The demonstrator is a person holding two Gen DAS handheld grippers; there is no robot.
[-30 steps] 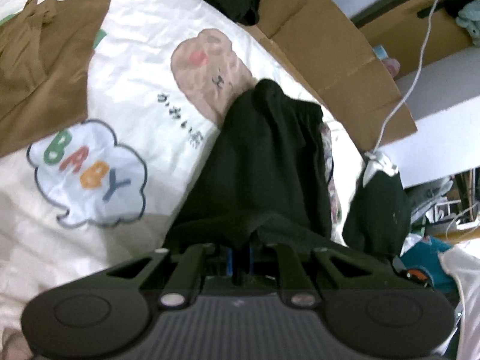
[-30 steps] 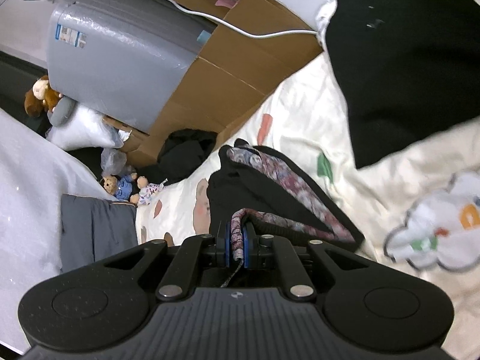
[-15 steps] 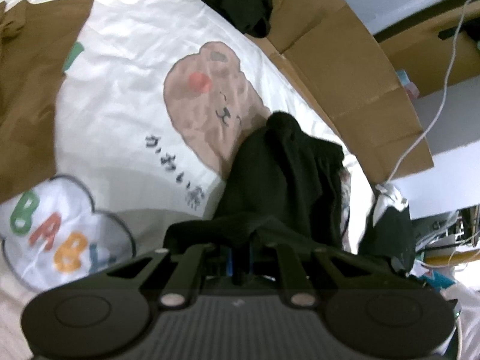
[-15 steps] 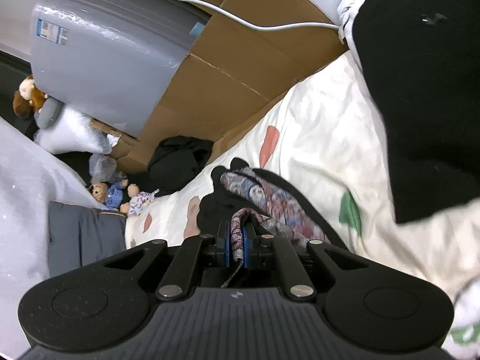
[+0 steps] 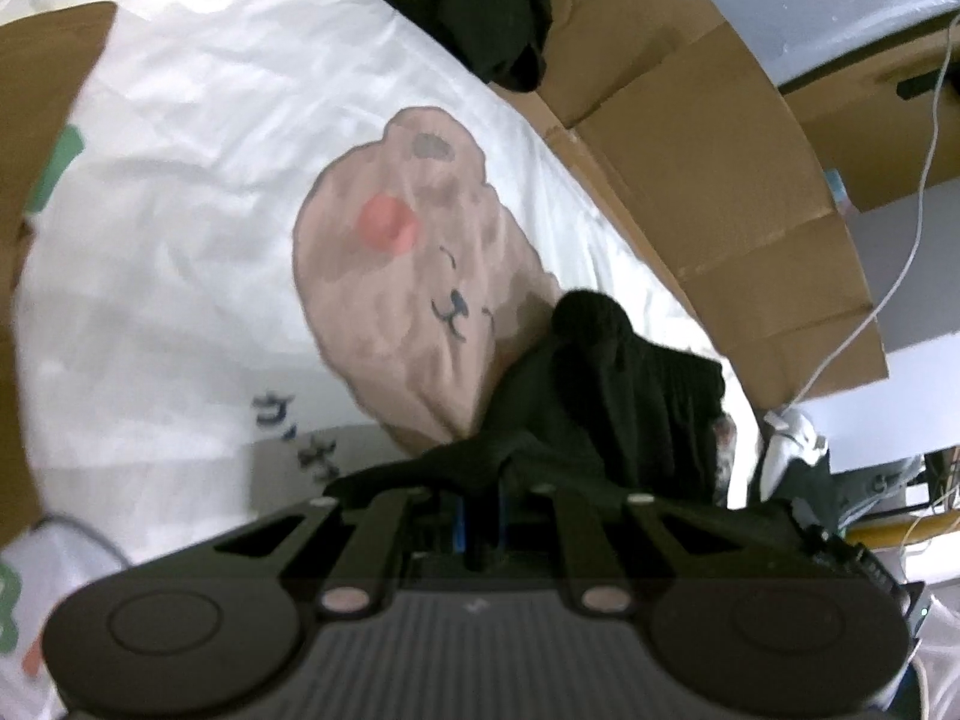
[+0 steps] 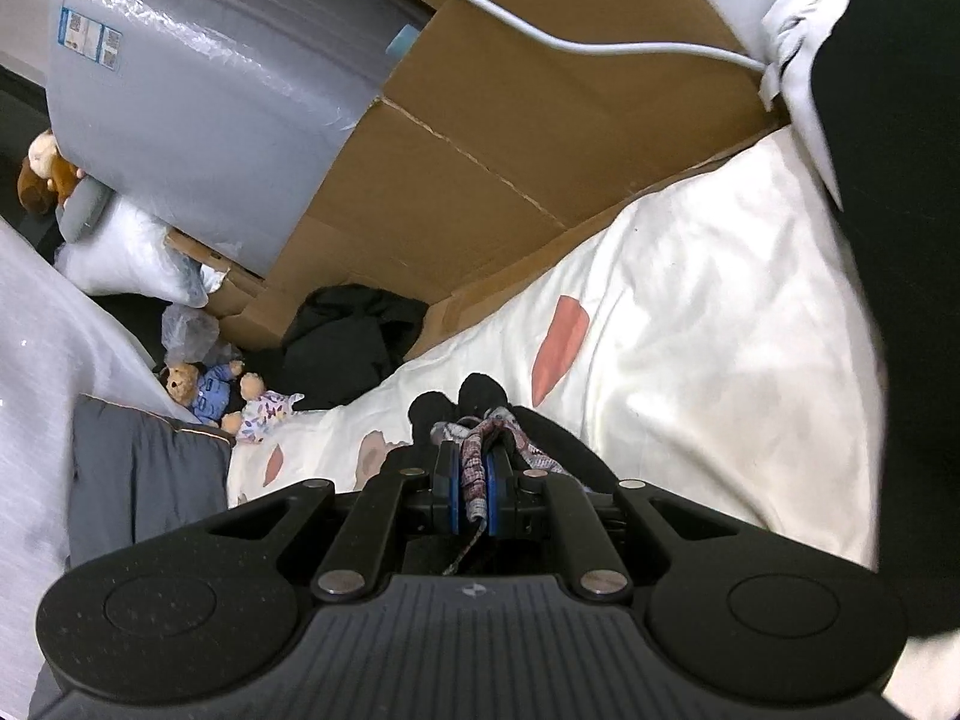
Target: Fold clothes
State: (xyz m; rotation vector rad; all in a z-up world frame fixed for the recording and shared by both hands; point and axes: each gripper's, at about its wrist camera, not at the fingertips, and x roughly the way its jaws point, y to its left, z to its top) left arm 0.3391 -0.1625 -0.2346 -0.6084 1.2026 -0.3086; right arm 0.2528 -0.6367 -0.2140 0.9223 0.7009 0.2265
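Both grippers, left (image 5: pixel 480 516) and right (image 6: pixel 474 492), pinch one black garment (image 5: pixel 606 396) by an edge each; cloth trails forward onto the sheet (image 5: pixel 198 180); neither hand nearer.

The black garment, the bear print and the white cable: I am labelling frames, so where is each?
black garment (image 5: pixel 630 396): left wrist view, bunched middle.
bear print (image 5: pixel 408 300): left wrist view, bear's face on the sheet.
white cable (image 6: pixel 600 48): right wrist view, mid-length over cardboard.

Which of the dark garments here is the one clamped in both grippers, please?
The black garment with the patterned lining, pinched by the right gripper and left gripper; the black heap beside the cardboard lies untouched.
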